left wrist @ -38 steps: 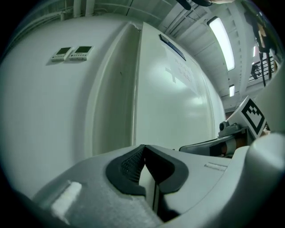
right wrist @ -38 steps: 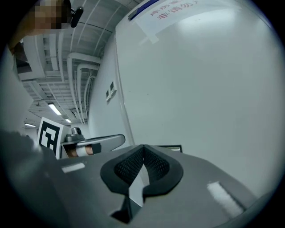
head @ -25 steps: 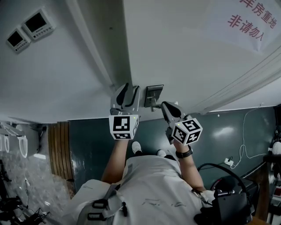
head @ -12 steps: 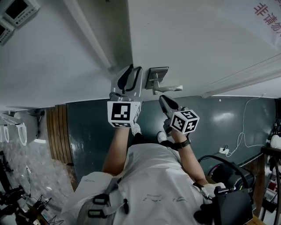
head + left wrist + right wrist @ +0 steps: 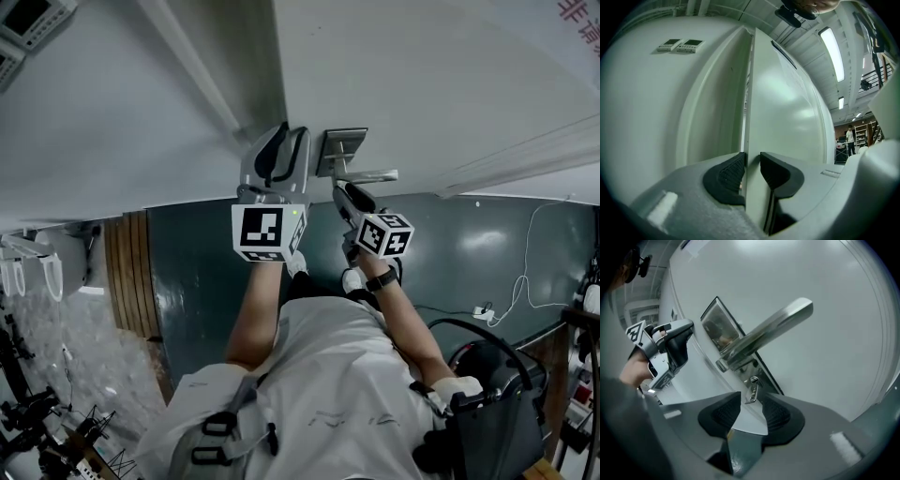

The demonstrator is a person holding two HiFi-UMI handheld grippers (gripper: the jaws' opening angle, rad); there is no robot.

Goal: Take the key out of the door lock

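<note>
A small silver key (image 5: pixel 752 389) sticks out of the lock in the steel plate (image 5: pixel 740 350), just under the lever handle (image 5: pixel 768 331) of the white door (image 5: pixel 422 84). My right gripper (image 5: pixel 751 411) sits right below the handle (image 5: pixel 361 175); its jaws have just been opening and stand open, with the key ahead of the gap and untouched. My left gripper (image 5: pixel 752 161) has just been closing and is shut on the door's edge (image 5: pixel 750 93), one pad on each face. In the head view it (image 5: pixel 274 148) stands left of the plate (image 5: pixel 339 148), the right gripper (image 5: pixel 342 194) beneath; the key is hidden there.
Two wall control panels (image 5: pixel 679 45) hang left of the door frame. A red-lettered sign (image 5: pixel 581 14) is on the door. A black case (image 5: pixel 487 422) and cables (image 5: pixel 525 281) lie on the green floor at the right. A person (image 5: pixel 849 138) stands far off.
My right gripper has sunk from beside the lock plate to just beneath the lever handle. The left gripper has stayed at the door's edge.
</note>
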